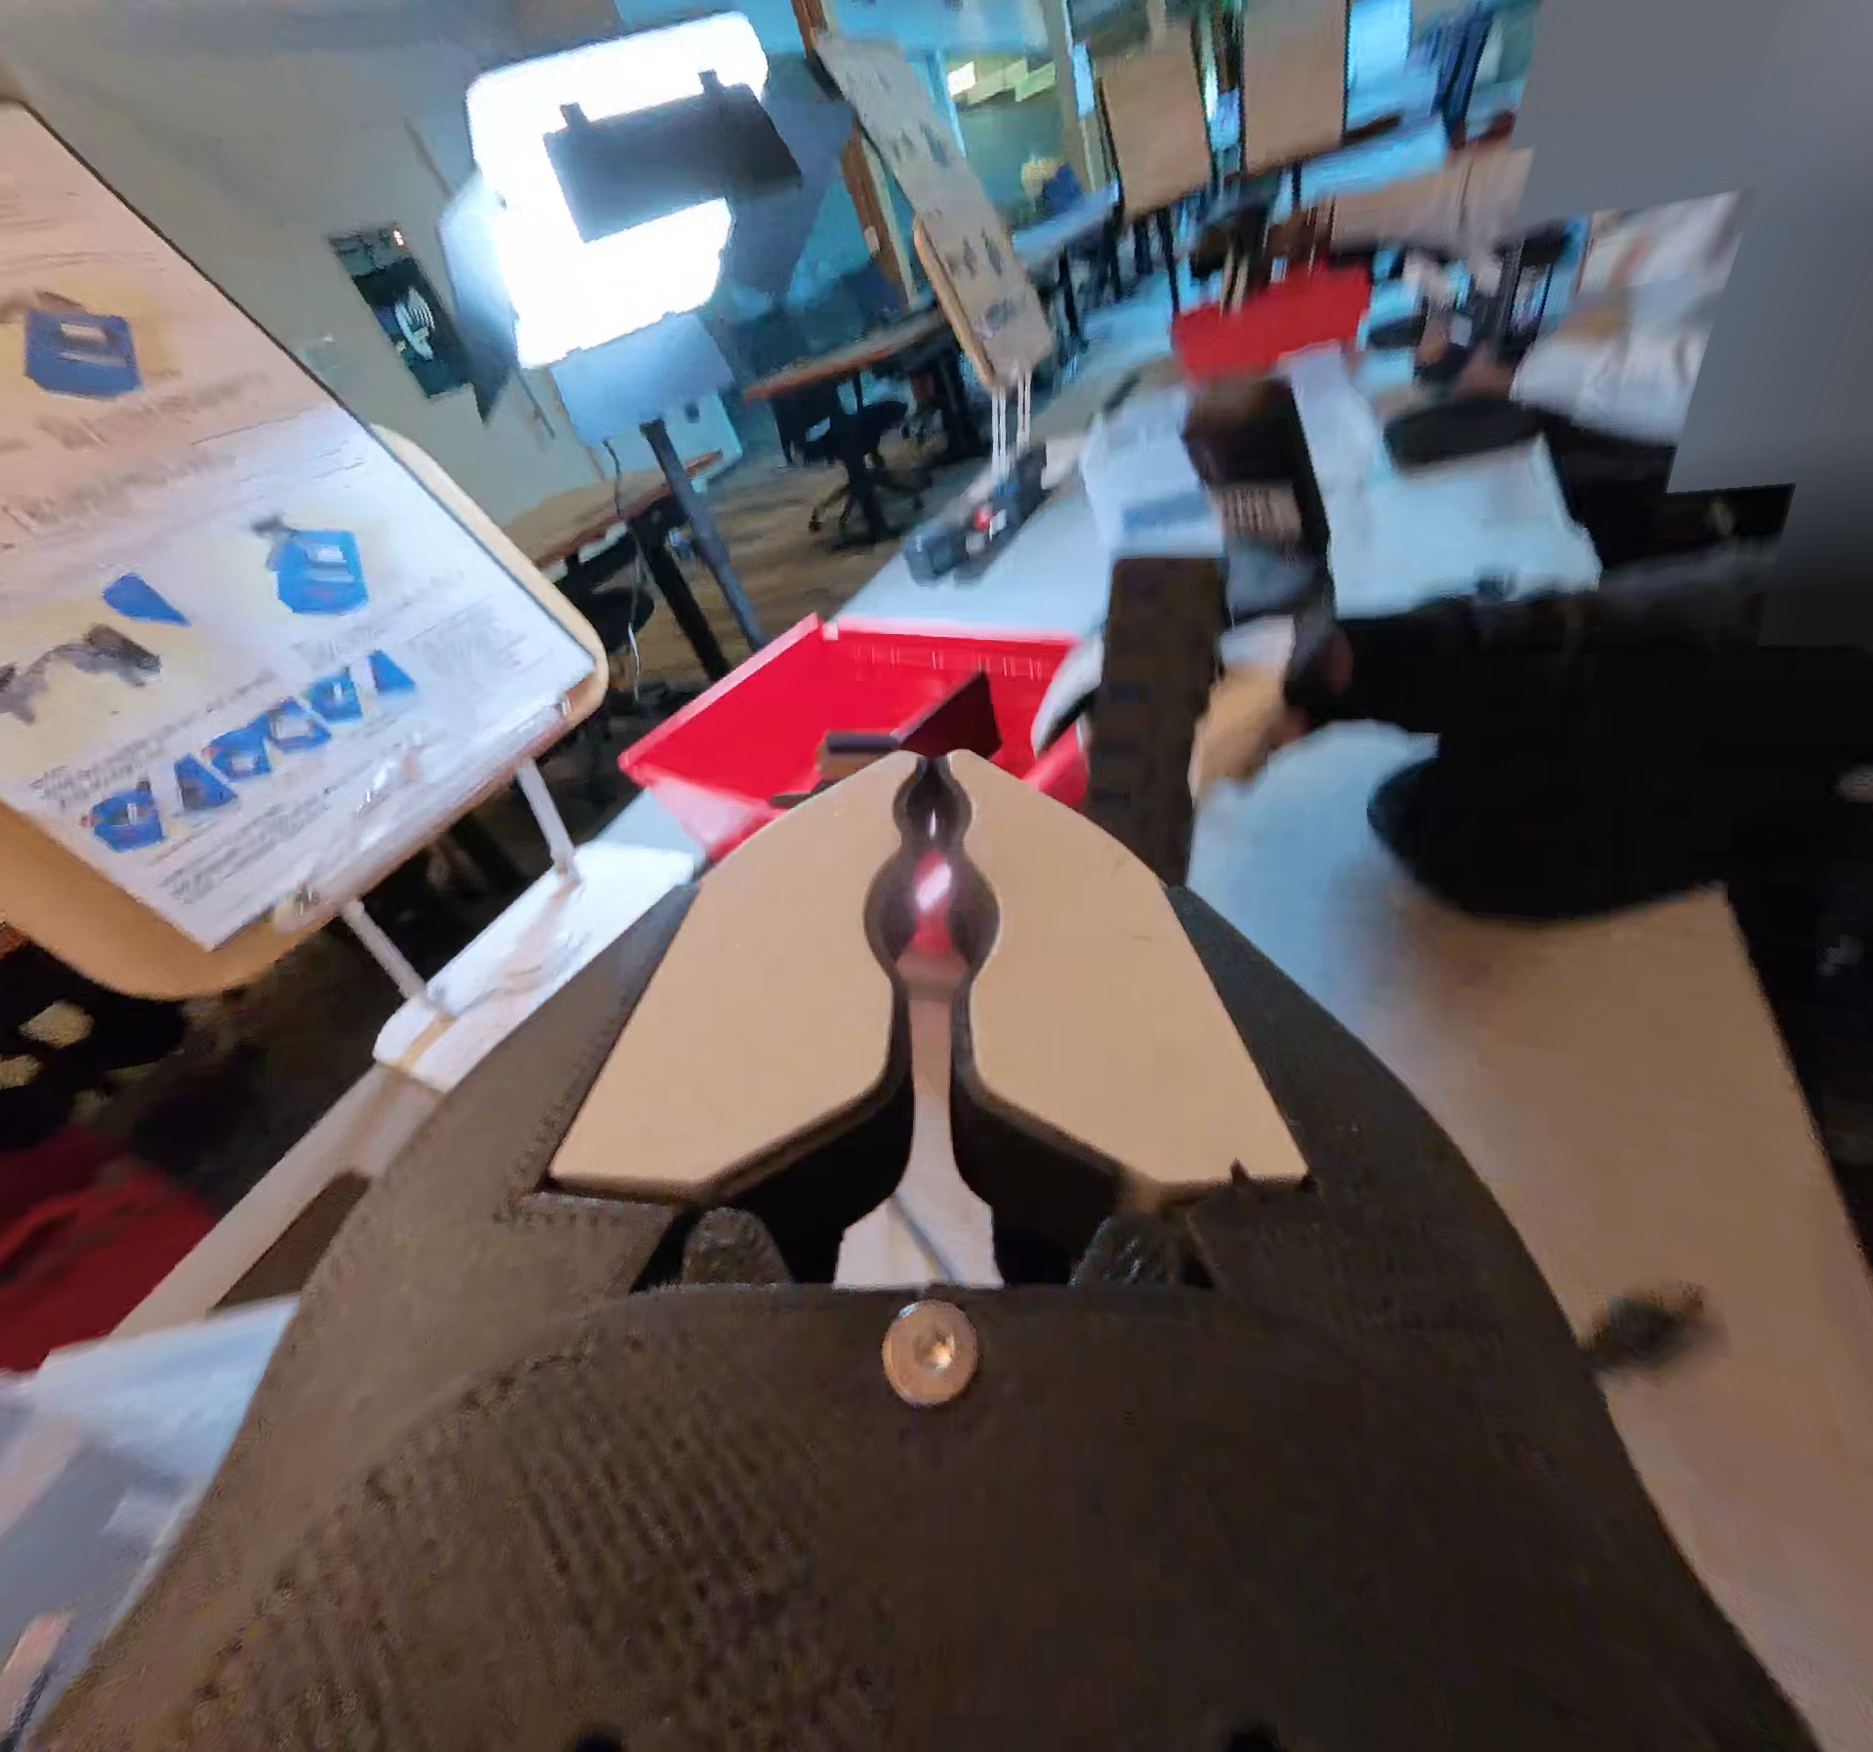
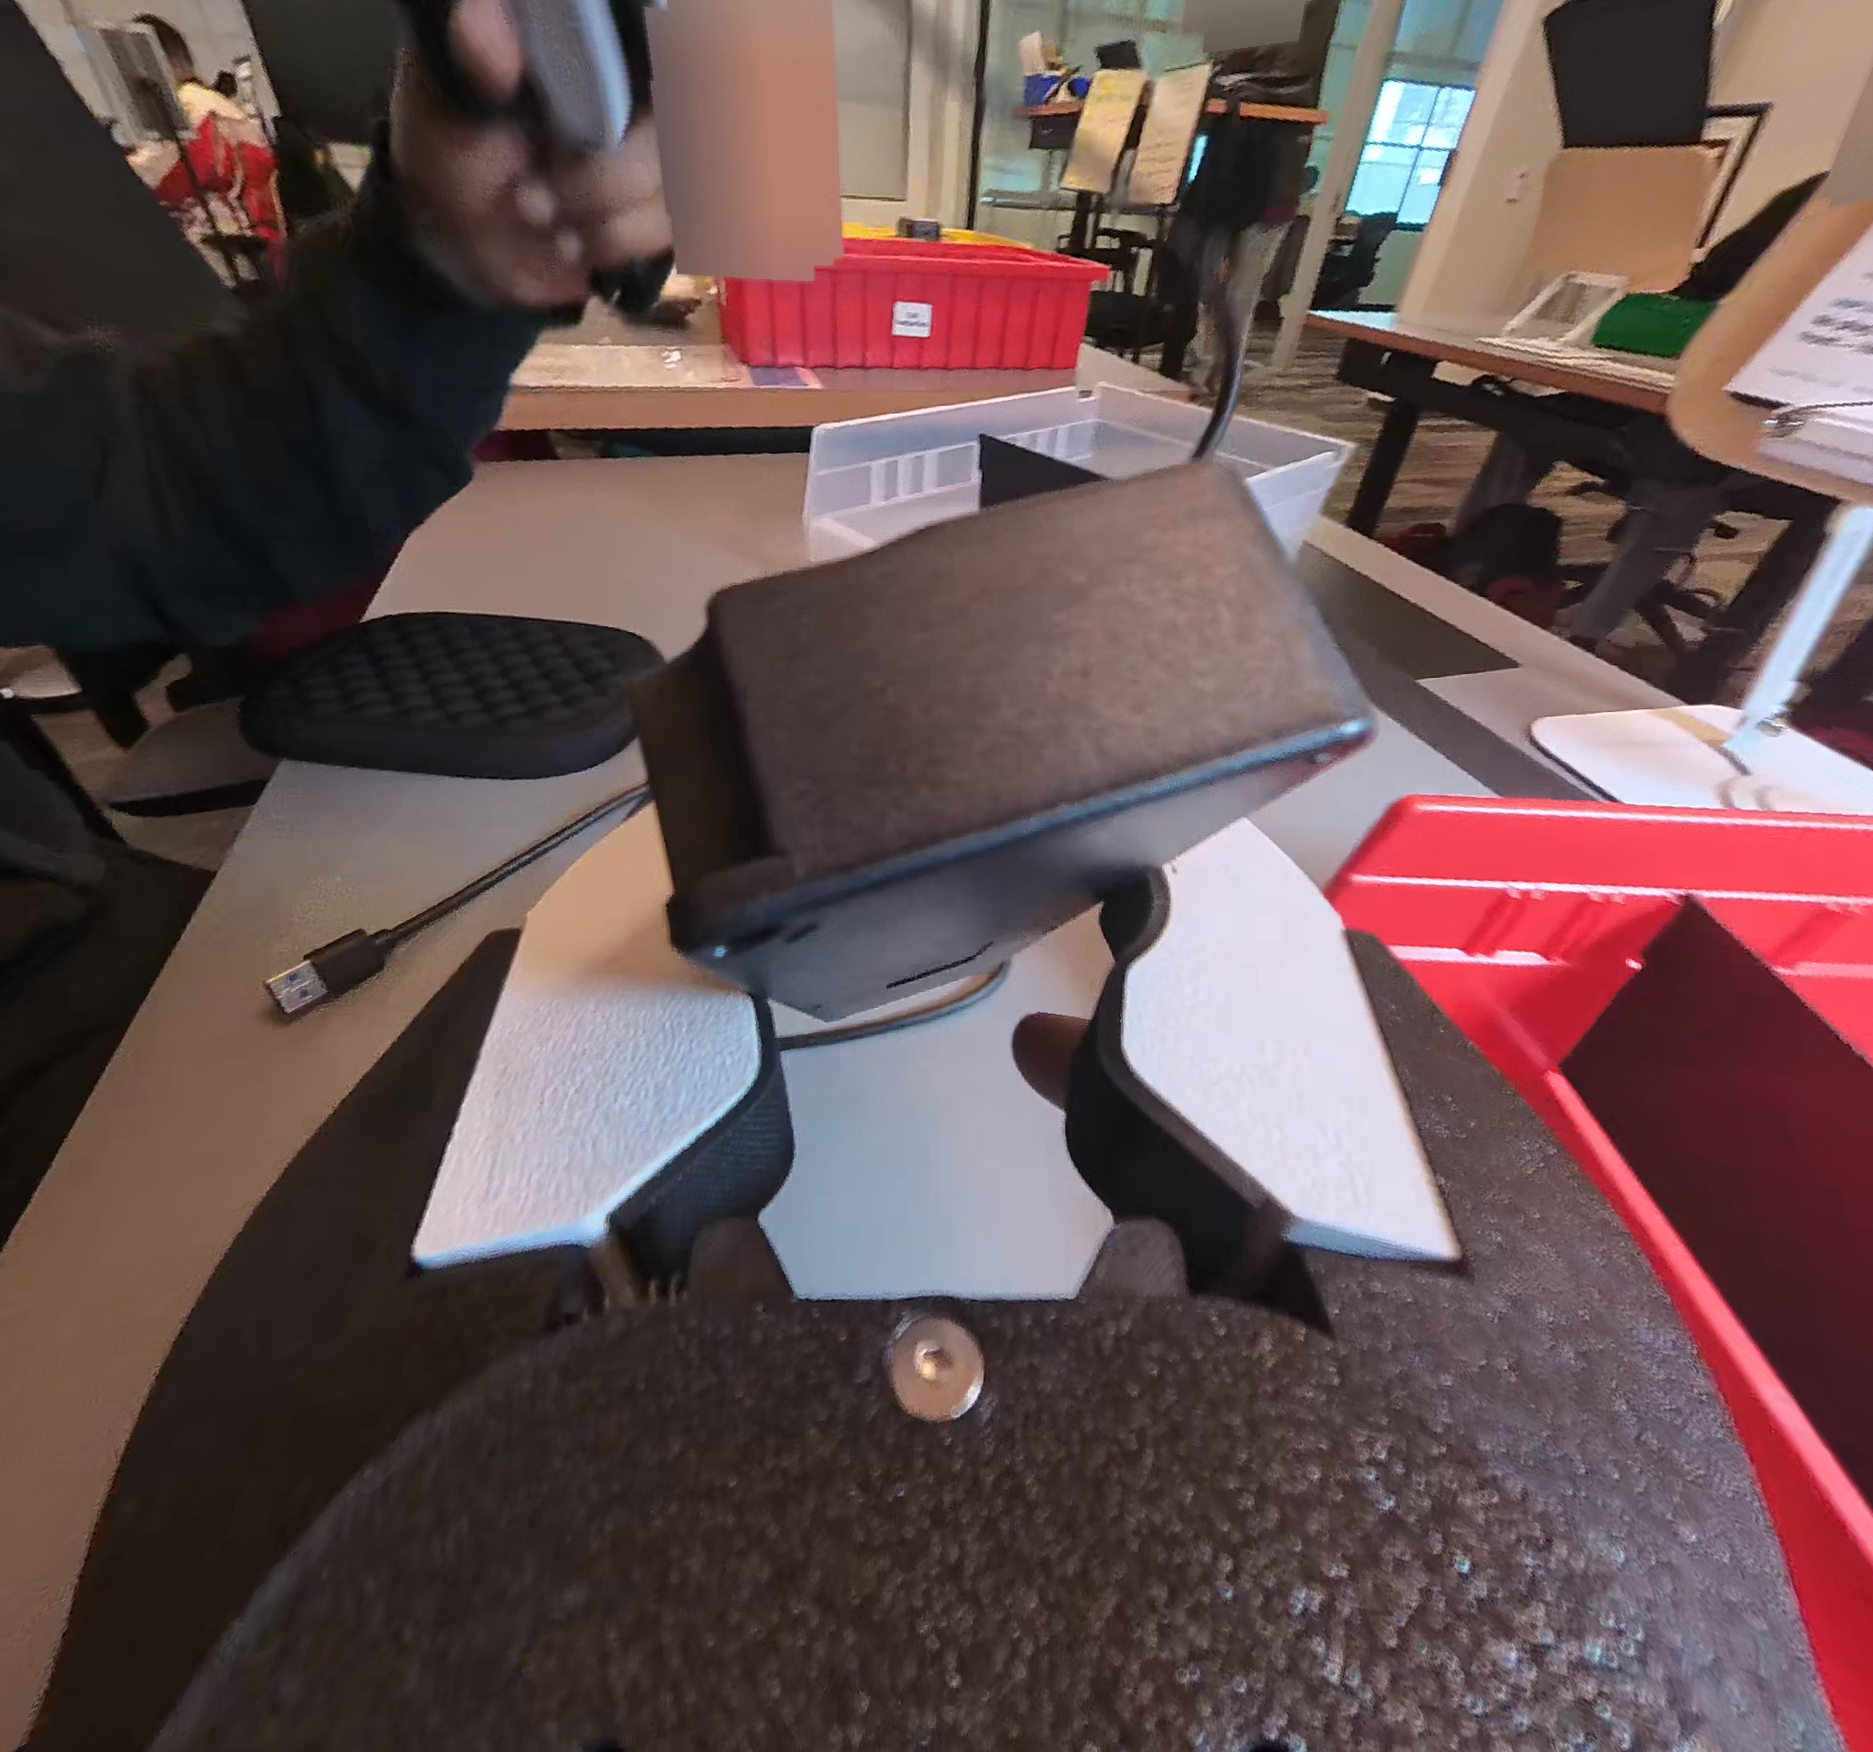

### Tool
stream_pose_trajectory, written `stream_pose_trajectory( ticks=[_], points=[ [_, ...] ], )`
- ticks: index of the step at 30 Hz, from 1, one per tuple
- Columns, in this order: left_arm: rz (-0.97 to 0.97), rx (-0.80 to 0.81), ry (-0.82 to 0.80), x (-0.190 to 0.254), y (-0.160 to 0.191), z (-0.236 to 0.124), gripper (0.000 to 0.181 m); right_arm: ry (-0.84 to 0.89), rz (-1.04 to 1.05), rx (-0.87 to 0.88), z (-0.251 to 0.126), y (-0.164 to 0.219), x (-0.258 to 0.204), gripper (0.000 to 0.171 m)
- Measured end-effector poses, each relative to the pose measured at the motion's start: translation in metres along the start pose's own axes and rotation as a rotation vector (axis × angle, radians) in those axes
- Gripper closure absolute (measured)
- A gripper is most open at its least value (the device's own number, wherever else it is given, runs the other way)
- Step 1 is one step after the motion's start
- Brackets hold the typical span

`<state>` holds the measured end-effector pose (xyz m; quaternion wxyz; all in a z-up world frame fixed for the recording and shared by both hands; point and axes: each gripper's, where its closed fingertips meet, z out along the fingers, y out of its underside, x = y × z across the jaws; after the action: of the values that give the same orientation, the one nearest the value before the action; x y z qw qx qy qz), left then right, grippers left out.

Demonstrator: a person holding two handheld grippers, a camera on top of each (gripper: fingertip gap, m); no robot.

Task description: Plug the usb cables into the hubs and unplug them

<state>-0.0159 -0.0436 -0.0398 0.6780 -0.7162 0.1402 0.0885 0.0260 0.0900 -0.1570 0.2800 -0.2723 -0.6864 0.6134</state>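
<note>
My right gripper (image 2: pixel 932 963) is shut on a black box-shaped hub (image 2: pixel 993 720) and holds it tilted above the grey table (image 2: pixel 507 538). A black cable runs from under the hub to a USB plug (image 2: pixel 304 984), which lies loose on the table to the left. My left gripper (image 1: pixel 932 776) is shut and empty, raised above the table and pointing at a red bin (image 1: pixel 811 720). It also shows in the right wrist view (image 2: pixel 568 11), blurred, held in a hand at the top left. The right gripper (image 1: pixel 1257 487) shows blurred in the left wrist view.
A red bin (image 2: pixel 1622 943) sits close on the right and a white bin (image 2: pixel 1064 457) behind the hub. A black mesh pad (image 2: pixel 446 690) lies at the table's left edge. A sign board on a white stand (image 1: pixel 253 639) stands left of the red bin. A dark-sleeved arm (image 2: pixel 253 447) reaches over the table. The left gripper's tips are roughly 20 cm from the right gripper's. The USB plug (image 2: pixel 304 984) lies some 20 cm from my right tips, 30 cm from my left tips. The left camera catches it too, in the left wrist view (image 1: pixel 1668 1305).
</note>
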Motion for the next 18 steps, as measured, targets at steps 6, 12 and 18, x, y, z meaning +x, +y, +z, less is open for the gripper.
stream_pose_trajectory(
  ticks=[6, 12, 18],
  points=[
    [0.031, -0.344, 0.115, 0.072, 0.112, -0.026, 0.181, 0.087, 0.019, 0.001, -0.01, 0.001, 0.023, 0.103],
    [0.073, -0.451, 0.2, 0.085, 0.136, -0.027, 0.178, 0.119, 0.034, 0.022, -0.016, -0.003, 0.03, 0.104],
    [0.056, -0.701, 0.262, 0.068, 0.173, 0.015, 0.158, 0.124, 0.026, 0.01, -0.015, -0.001, 0.029, 0.103]
  ],
)
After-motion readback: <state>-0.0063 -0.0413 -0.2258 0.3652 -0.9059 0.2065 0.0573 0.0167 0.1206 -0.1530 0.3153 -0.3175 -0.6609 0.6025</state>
